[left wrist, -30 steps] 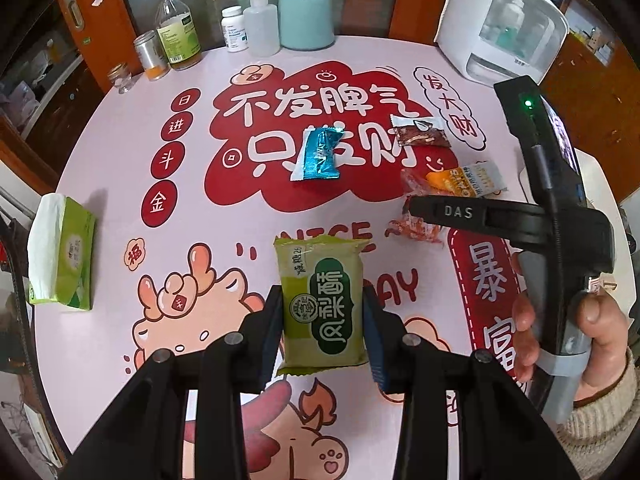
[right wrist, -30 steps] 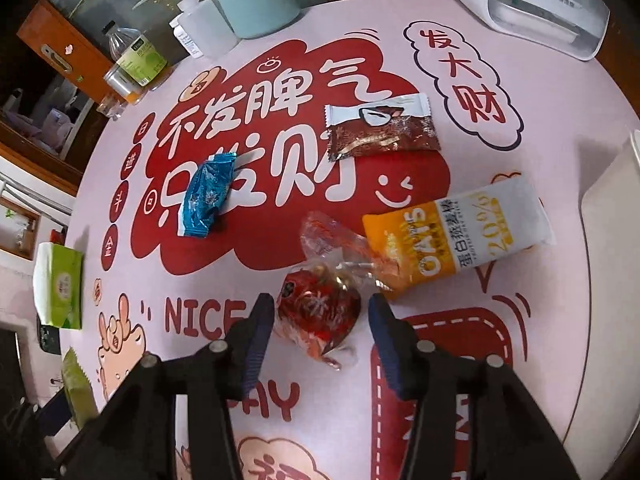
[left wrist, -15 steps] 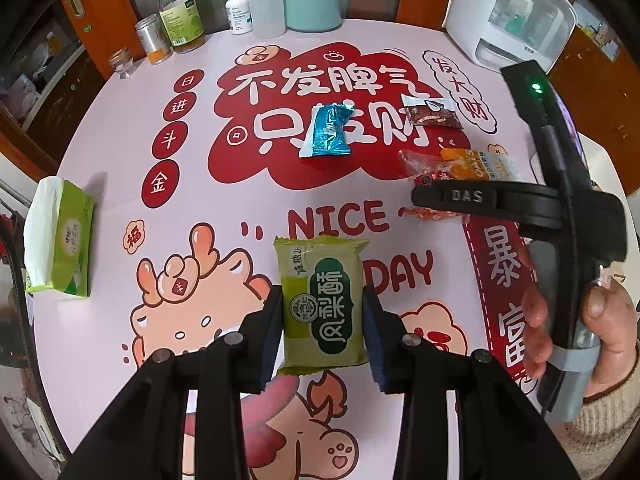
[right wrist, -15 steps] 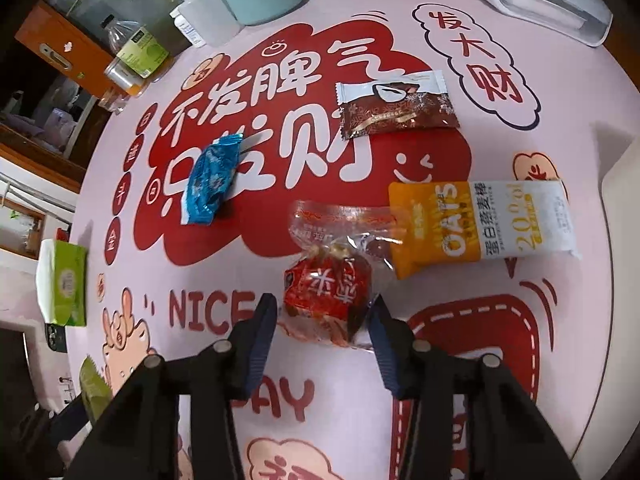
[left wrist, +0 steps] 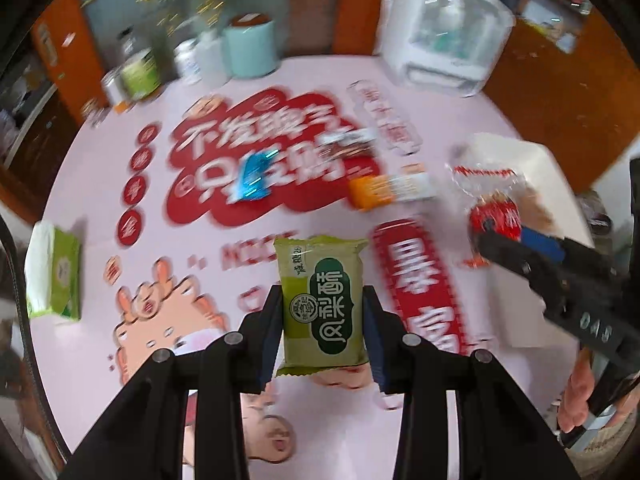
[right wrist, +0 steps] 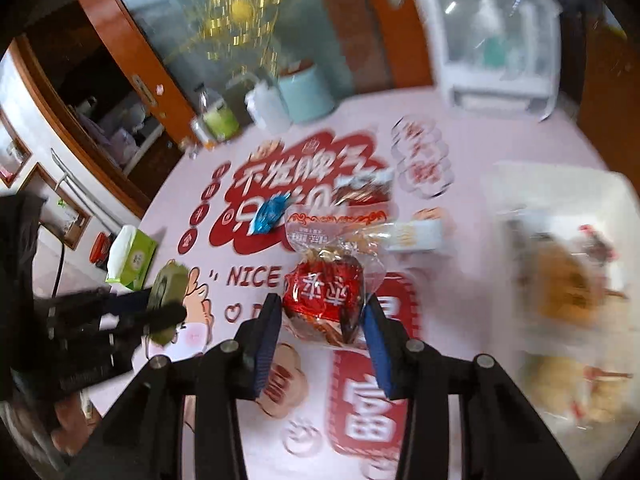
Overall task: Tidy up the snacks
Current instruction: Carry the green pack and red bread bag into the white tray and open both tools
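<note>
My left gripper [left wrist: 322, 320] is shut on a green pastry packet [left wrist: 322, 300], held upright above the pink printed table mat [left wrist: 160, 360]. My right gripper [right wrist: 320, 320] is shut on a red snack in a clear wrapper [right wrist: 324, 288], held clear of the table. In the left wrist view the right gripper [left wrist: 508, 236] holds the red snack [left wrist: 496, 214] in front of a white tray [left wrist: 520, 156]. A blue packet [right wrist: 270, 212], a brown packet [right wrist: 364, 192] and an orange-and-white oats bar [right wrist: 416, 234] lie on the mat.
The white tray [right wrist: 560, 208] at the right holds several wrapped snacks. A green tissue pack [left wrist: 54, 276] lies at the left edge. Bottles and a teal canister [left wrist: 250, 50] stand at the back, beside a white appliance [left wrist: 444, 32]. A hand [left wrist: 576, 396] holds the right gripper.
The right gripper closed on the red snack and lifted it up and to the right, toward the white tray. The left gripper rose with the green packet still in it.
</note>
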The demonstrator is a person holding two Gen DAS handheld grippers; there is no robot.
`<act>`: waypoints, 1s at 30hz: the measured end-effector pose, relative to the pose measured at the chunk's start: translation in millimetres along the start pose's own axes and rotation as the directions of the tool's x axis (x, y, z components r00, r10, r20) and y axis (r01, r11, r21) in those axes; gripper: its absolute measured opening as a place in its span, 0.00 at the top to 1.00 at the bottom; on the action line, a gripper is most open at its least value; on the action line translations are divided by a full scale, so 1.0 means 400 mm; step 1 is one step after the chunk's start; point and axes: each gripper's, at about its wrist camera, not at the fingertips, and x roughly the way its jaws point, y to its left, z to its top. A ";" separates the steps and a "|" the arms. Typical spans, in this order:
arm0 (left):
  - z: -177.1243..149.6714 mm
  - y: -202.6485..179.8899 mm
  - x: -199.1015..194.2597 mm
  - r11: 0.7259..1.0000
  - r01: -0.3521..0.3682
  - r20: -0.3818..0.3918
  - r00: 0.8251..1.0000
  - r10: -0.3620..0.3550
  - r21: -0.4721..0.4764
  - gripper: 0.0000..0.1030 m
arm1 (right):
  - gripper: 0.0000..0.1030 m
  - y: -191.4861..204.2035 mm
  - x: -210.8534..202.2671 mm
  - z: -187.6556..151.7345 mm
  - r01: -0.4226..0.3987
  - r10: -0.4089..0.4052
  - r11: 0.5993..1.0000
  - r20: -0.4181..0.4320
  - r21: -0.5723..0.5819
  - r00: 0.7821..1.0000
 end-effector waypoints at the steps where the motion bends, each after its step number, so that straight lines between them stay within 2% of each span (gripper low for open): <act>1: 0.008 -0.038 -0.021 0.999 0.023 0.020 1.000 -0.023 0.023 0.65 | 0.60 -0.018 -0.041 -0.008 0.019 -0.019 1.000 0.032 -0.004 0.999; 4: 0.035 -0.138 -0.073 0.993 0.075 0.069 0.994 -0.081 0.086 0.65 | 0.60 -0.080 -0.165 -0.031 0.083 -0.083 0.997 0.137 0.006 0.987; 7: 0.075 -0.249 -0.116 0.981 0.120 0.115 0.984 -0.138 0.151 0.65 | 0.60 -0.146 -0.282 -0.051 0.150 -0.156 0.988 0.235 0.046 0.959; 9: 0.103 -0.316 -0.138 0.972 0.136 0.142 0.976 -0.165 0.191 0.65 | 0.60 -0.183 -0.353 -0.055 0.210 -0.223 0.975 0.294 0.074 0.929; 11: 0.138 -0.392 -0.157 0.961 0.159 0.170 0.965 -0.199 0.226 0.65 | 0.60 -0.211 -0.419 -0.059 0.274 -0.295 0.956 0.351 0.107 0.889; 14: 0.181 -0.487 -0.160 0.944 0.201 0.192 0.948 -0.254 0.260 0.65 | 0.59 -0.246 -0.486 -0.065 0.333 -0.361 0.932 0.408 0.140 0.839; 19: 0.238 -0.644 -0.087 0.920 0.255 0.181 0.931 -0.317 0.297 0.65 | 0.58 -0.315 -0.518 -0.069 0.396 -0.444 0.896 0.415 0.200 0.794; 22: 0.245 -0.716 -0.011 0.907 0.268 0.157 0.931 -0.331 0.325 0.65 | 0.58 -0.376 -0.492 -0.074 0.416 -0.476 0.879 0.371 0.232 0.798; 28: 0.241 -0.808 0.137 0.897 0.278 0.074 0.944 -0.321 0.344 0.65 | 0.55 -0.473 -0.376 -0.067 0.461 -0.523 0.846 0.246 0.267 0.816; 29: 0.238 -0.815 0.152 0.896 0.287 0.066 0.943 -0.327 0.339 0.63 | 0.55 -0.490 -0.356 -0.069 0.464 -0.525 0.842 0.222 0.274 0.822; 30: 0.236 -0.819 0.165 0.894 0.296 0.061 0.940 -0.335 0.337 0.54 | 0.55 -0.497 -0.342 -0.074 0.461 -0.520 0.845 0.212 0.273 0.828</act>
